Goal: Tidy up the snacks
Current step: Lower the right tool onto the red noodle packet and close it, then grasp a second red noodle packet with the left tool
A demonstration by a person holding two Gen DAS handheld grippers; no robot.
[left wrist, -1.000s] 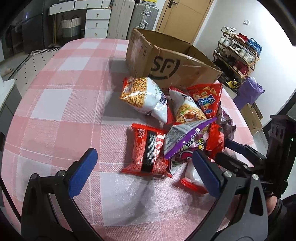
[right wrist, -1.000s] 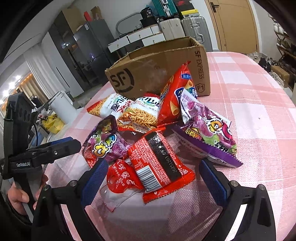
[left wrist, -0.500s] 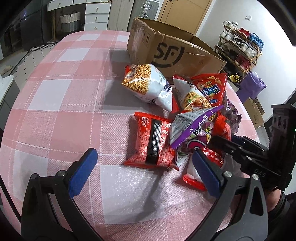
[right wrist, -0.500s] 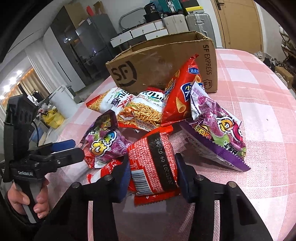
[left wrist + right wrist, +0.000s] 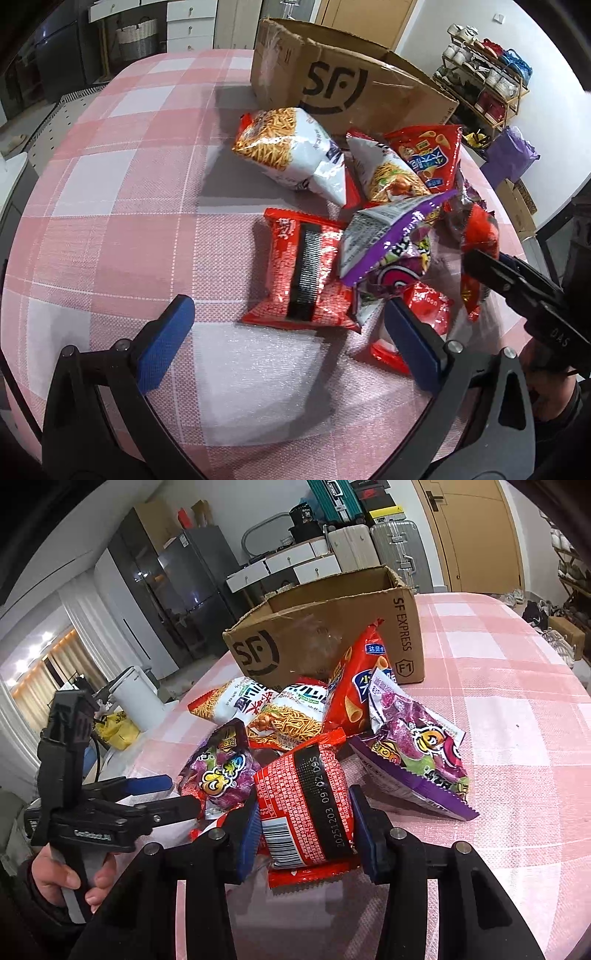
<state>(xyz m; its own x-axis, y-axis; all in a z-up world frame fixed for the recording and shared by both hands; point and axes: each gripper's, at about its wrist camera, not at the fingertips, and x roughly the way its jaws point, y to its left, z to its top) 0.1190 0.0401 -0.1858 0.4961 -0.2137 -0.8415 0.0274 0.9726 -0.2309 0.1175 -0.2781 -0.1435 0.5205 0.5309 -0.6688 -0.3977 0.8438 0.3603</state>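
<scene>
Surface: pink-and-white checked tablecloth (image 5: 122,206), snack bags heaped just in front of the open brown cardboard SF box (image 5: 332,642).
Room: silver suitcases (image 5: 391,550) and wooden door (image 5: 476,535) behind the box.
Right gripper (image 5: 304,825): angled down, clamped on the red barcode-striped snack packet (image 5: 306,805), nearest edge of the heap.
Left gripper (image 5: 284,343): blue pads apart, nothing between them, near side of the heap.

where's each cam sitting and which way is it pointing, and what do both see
Left wrist: rides on the left gripper, looking down across the checked table at the snack pile and cardboard box; its open blue fingers show, with the right gripper entering from the right.
Right wrist: rides on the right gripper, shut on a red packet, facing the box; the left gripper and the hand holding it show at left.
Shared: box, snack pile, table.
</scene>
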